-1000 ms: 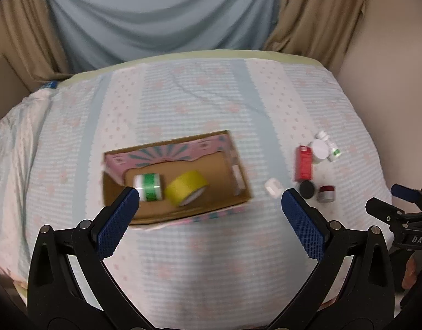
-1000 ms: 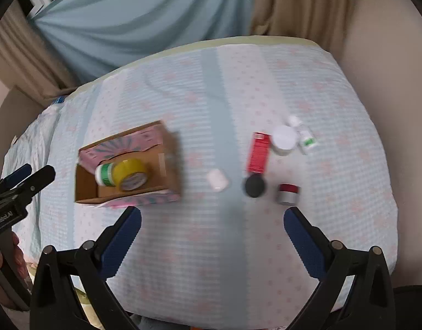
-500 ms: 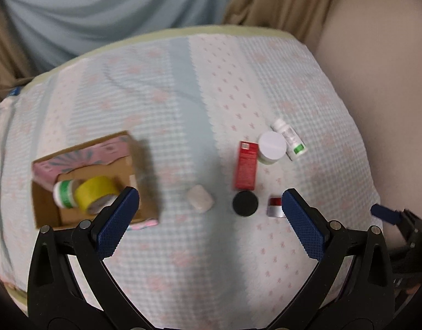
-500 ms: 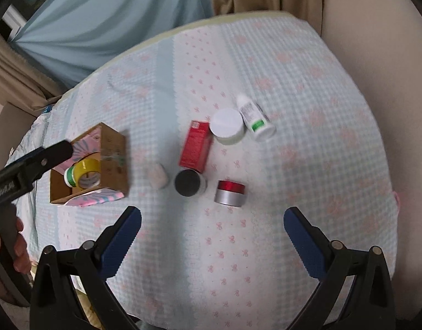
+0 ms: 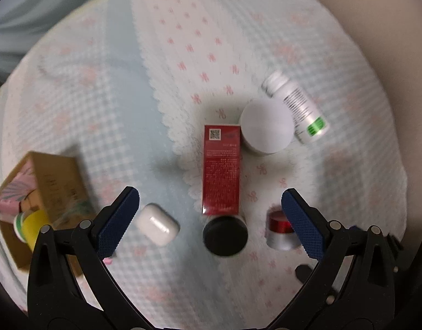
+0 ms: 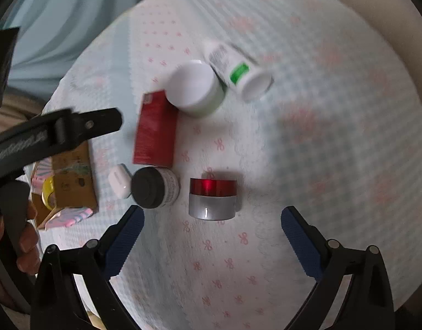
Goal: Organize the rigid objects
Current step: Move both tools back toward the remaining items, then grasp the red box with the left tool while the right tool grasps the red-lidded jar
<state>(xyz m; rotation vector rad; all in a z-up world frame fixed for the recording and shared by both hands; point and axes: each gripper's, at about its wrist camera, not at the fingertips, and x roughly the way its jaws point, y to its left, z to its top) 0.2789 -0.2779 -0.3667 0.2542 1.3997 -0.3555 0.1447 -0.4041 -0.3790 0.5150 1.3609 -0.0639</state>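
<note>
On the patterned cloth lie a red box (image 5: pixel 221 170) (image 6: pixel 155 130), a white jar (image 5: pixel 266 129) (image 6: pixel 194 88), a white bottle with a green label (image 5: pixel 296 107) (image 6: pixel 237 70), a black-lidded jar (image 5: pixel 224 232) (image 6: pixel 153 183), a red-lidded silver jar (image 5: pixel 281 231) (image 6: pixel 212 198) and a white earbud case (image 5: pixel 157 225) (image 6: pixel 118 180). My left gripper (image 5: pixel 211 222) is open, above the black-lidded jar. My right gripper (image 6: pixel 212 243) is open, just short of the red-lidded jar.
A cardboard box (image 5: pixel 43 192) (image 6: pixel 70 176) at the left holds a yellow tape roll (image 5: pixel 32 228) and a green-banded container (image 5: pixel 17 221). The left gripper's body and the hand on it (image 6: pixel 21 148) show at the left of the right wrist view. Curtains hang behind the bed.
Both grippers have swung right and moved down closer to the cluster of jars. The cardboard box has slid to the left edge of both views. Both stay open.
</note>
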